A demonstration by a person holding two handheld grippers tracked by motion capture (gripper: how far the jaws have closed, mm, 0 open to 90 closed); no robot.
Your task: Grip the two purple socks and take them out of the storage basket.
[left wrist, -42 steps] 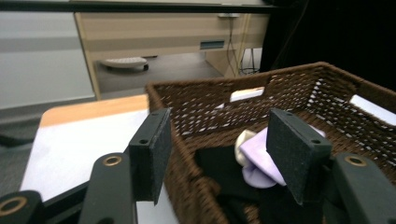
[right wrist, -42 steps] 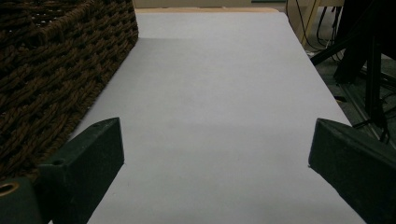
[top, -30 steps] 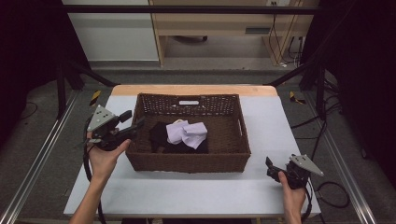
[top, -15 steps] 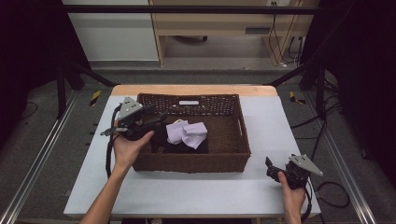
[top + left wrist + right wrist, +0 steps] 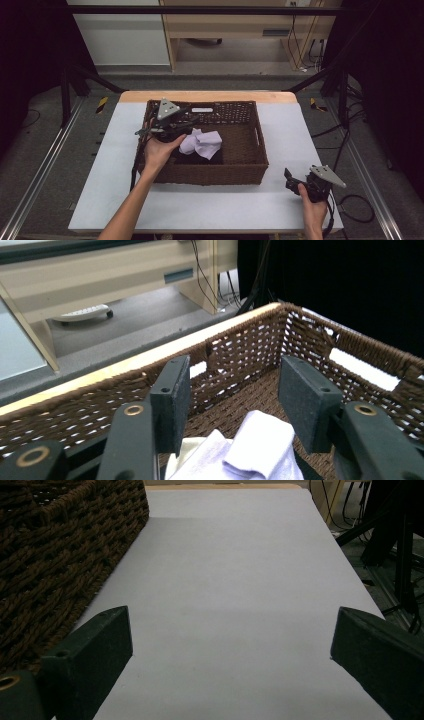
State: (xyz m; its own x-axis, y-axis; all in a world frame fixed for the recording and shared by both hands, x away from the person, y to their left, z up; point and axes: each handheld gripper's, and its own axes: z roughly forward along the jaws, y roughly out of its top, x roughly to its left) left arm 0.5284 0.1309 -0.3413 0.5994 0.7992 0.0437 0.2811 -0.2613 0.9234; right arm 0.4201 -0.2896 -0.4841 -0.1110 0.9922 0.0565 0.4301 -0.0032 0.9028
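Left gripper (image 5: pixel 186 124) hovered over the basket (image 5: pixel 250 172), at about 10 o'clock within it, just above the pale cloth (image 5: pixel 201 143). Jaws stood apart and had just been narrowing, with nothing pinched; seen along them in the left gripper view, the cloth (image 5: pixel 250 447) lay below and between the pads, not pressed. Cloth sat left of centre on the basket floor, partly over a dark garment (image 5: pixel 197 156) at its 6 o'clock. Left hand (image 5: pixel 161 150) gripped the tool from the near side, above the basket's left wall. Right gripper (image 5: pixel 289 179) rested on the white table (image 5: pixel 200 205) at 4 o'clock from the basket, well clear of the cloth, jaws spread wide over bare tabletop (image 5: pixel 235 605), basket weave (image 5: pixel 55 555) at its 10 o'clock.
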